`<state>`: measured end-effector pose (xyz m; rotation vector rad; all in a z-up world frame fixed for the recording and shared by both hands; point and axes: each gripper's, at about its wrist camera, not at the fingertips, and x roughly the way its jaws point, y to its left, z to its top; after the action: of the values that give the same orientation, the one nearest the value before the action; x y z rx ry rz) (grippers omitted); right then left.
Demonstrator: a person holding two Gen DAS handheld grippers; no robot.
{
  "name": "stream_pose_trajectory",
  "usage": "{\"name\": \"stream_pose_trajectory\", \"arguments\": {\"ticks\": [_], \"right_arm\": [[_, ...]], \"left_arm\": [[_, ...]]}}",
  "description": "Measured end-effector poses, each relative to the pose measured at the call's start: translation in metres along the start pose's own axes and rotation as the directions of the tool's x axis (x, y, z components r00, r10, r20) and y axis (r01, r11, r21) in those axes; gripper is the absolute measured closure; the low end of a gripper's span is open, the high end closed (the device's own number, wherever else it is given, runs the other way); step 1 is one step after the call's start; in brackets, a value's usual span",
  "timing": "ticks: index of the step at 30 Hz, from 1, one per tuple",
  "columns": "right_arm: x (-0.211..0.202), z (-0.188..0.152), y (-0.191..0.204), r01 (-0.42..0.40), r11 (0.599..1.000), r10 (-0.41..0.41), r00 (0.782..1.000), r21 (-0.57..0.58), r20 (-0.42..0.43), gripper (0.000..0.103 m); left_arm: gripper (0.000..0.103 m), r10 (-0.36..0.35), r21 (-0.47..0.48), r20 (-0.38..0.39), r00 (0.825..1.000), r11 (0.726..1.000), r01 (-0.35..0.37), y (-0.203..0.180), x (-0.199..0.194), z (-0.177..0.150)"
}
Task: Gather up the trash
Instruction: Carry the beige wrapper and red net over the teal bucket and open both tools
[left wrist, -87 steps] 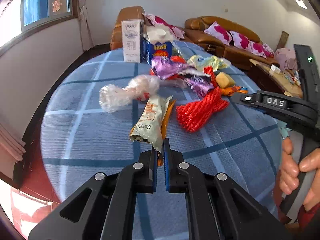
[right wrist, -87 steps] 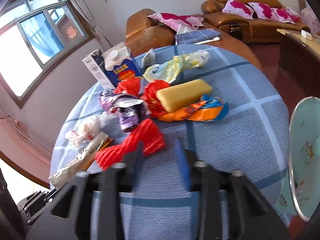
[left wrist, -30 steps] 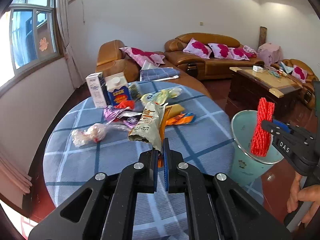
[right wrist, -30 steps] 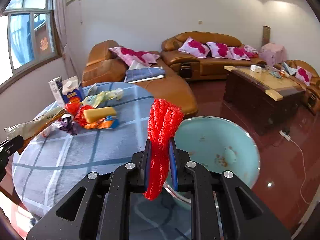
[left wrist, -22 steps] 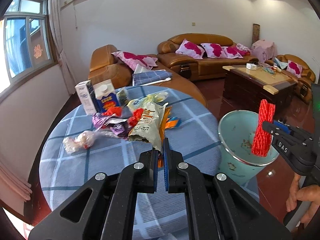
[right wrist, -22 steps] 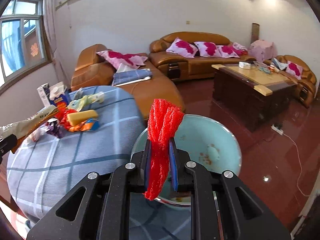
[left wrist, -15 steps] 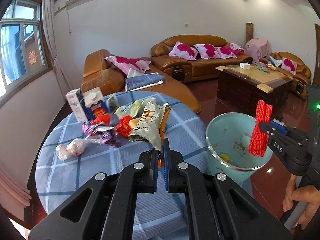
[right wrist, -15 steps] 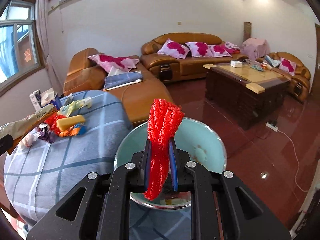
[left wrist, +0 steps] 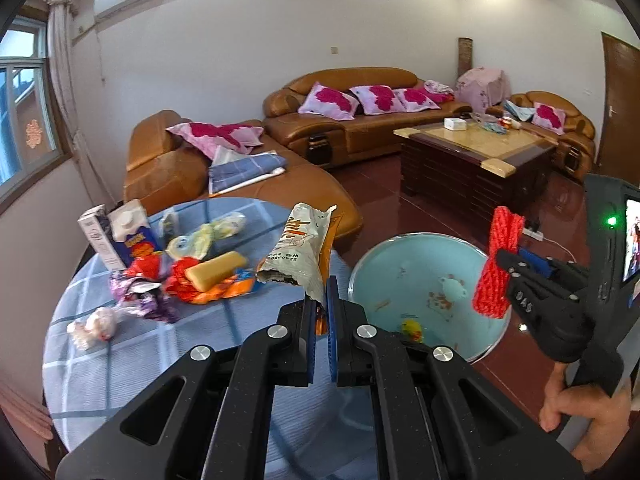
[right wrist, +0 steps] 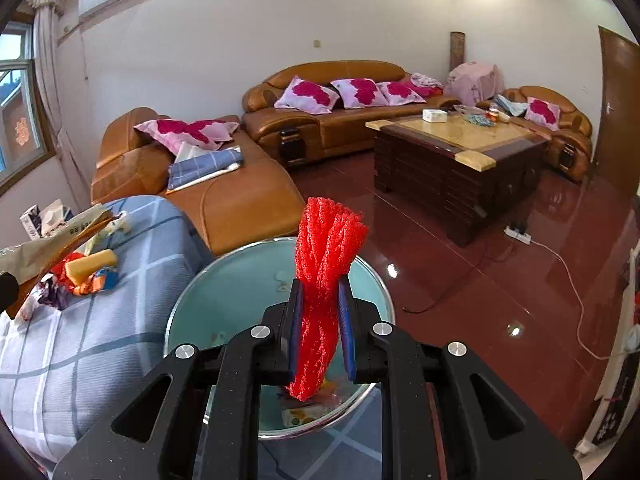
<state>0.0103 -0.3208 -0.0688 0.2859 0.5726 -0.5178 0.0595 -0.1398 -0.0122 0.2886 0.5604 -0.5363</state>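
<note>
both grippers carry litter toward the pale blue bin [left wrist: 430, 292], which stands on the floor just beside the table's edge. the right gripper [right wrist: 322, 334] is clamped on a red foam net [right wrist: 324, 280], which stands upright between the pads, its lower end hanging above the bin's mouth. the left gripper [left wrist: 320, 336] is pinched tight on the lower end of an opened snack wrapper [left wrist: 298, 252], which rises above the jaws near the table's [left wrist: 132, 360] bin-side edge.

to do this step well, centre each piece over the bin's opening before letting go: the net looks ready to drop, while the wrapper likely needs carrying further across the rim. both are light and may drift or catch on a pad, so release low.

other trash [left wrist: 208, 276], a yellow block among bright wrappers, lies toward the table's far edge, uncollected.
</note>
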Motion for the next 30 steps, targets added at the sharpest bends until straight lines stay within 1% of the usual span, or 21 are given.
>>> {"name": "stream_pose_trajectory", "arguments": {"ticks": [7,10,16,18,23,28,30], "right_arm": [[0.011,-0.003,-0.008,0.026,1.0,-0.026,0.999,0.018,-0.02,0.085],[0.015,-0.004,-0.012,0.032,0.999,-0.032,0.999,0.023,-0.028,0.085],[0.026,-0.008,-0.016,0.042,0.998,-0.039,0.998,0.041,-0.056,0.085],[0.029,-0.01,-0.017,0.039,0.998,-0.036,0.997,0.042,-0.065,0.085],[0.036,-0.014,-0.017,0.019,0.999,-0.015,0.996,0.046,-0.089,0.085],[0.044,-0.018,-0.017,-0.006,0.999,0.012,0.993,0.053,-0.116,0.084],[0.046,-0.018,-0.017,-0.032,0.998,0.038,0.992,0.056,-0.117,0.083]], "left_arm": [[0.099,-0.061,0.037,-0.043,0.997,0.997,0.062,-0.028,0.026,-0.002],[0.099,-0.076,0.049,-0.059,0.995,0.996,0.079,-0.037,0.036,-0.003],[0.099,-0.117,0.046,-0.098,0.988,0.991,0.122,-0.051,0.055,-0.007],[0.099,-0.118,0.052,-0.106,0.987,0.991,0.124,-0.053,0.059,-0.008],[0.099,-0.141,0.042,-0.148,0.979,0.988,0.149,-0.055,0.074,-0.014],[0.098,-0.14,0.029,-0.181,0.973,0.989,0.148,-0.055,0.086,-0.02],[0.098,-0.139,0.024,-0.189,0.972,0.989,0.146,-0.054,0.089,-0.021]]}}
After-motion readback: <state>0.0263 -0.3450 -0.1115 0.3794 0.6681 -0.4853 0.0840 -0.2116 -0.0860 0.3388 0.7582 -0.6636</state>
